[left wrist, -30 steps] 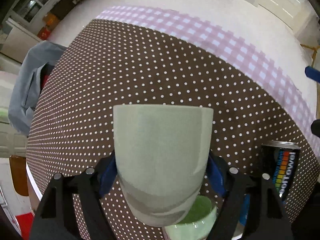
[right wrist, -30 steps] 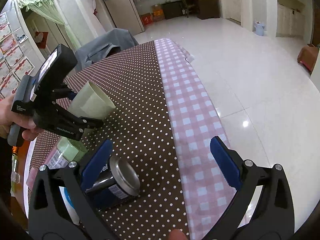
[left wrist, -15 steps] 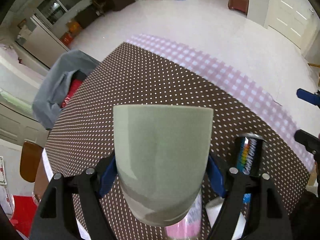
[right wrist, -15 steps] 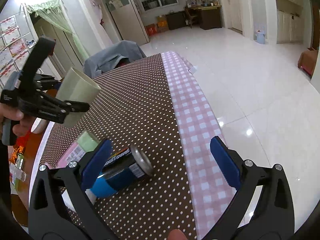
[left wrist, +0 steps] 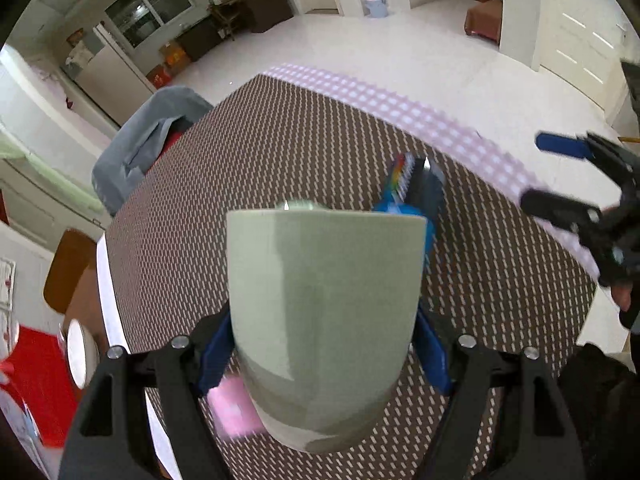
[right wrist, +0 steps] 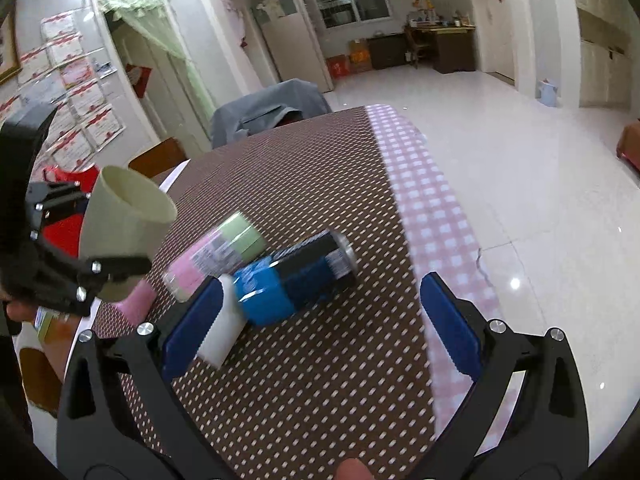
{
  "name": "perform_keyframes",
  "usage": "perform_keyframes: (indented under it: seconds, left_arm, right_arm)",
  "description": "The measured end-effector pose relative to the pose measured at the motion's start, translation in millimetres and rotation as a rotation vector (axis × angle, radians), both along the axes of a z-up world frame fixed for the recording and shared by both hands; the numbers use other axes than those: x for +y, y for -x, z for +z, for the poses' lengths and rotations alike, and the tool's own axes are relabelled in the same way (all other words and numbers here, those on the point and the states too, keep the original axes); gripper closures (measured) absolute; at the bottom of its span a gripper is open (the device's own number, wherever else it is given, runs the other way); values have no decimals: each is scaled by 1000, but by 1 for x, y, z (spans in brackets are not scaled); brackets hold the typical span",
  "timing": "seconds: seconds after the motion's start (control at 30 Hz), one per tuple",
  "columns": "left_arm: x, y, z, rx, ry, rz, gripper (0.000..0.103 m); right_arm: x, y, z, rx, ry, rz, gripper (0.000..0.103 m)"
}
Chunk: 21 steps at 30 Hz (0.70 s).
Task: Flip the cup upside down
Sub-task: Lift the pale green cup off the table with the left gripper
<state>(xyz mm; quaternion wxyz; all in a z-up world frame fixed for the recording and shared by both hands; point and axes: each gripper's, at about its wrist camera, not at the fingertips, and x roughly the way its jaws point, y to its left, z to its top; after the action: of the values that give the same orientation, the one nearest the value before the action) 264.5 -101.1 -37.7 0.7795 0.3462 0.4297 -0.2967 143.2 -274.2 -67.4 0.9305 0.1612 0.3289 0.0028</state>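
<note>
Above the desk (right wrist: 320,380) left tongs (left wrist: 322,344) pinch the smooth tapered cup (left wrist: 324,320) mid-air, right tongs (right wrist: 320,328) gape empty; cup may slip onto cans (right wrist: 296,276) when turned.

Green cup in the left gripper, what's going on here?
The left gripper is shut on the pale green cup, holding it in the air above the dotted tablecloth. In the right wrist view the cup is tilted, mouth pointing up and sideways, so it is not yet upside down. The right gripper is open and empty, near cans lying on the table.
</note>
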Motion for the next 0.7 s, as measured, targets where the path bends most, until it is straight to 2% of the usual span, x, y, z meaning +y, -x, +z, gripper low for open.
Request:
perform_keyframes:
  seconds: [0.33, 0.57, 0.7]
  left_arm:
    - [39, 76, -55, 24, -41, 15, 27]
    - [40, 99, -86, 36, -34, 20, 27]
    - [39, 106, -95, 30, -45, 18, 27]
  right_arm:
    - [29, 39, -24, -8, 27, 50, 6]
    - [38, 74, -30, -43, 46, 48, 6]
    - [42, 78, -24, -69, 59, 54, 6]
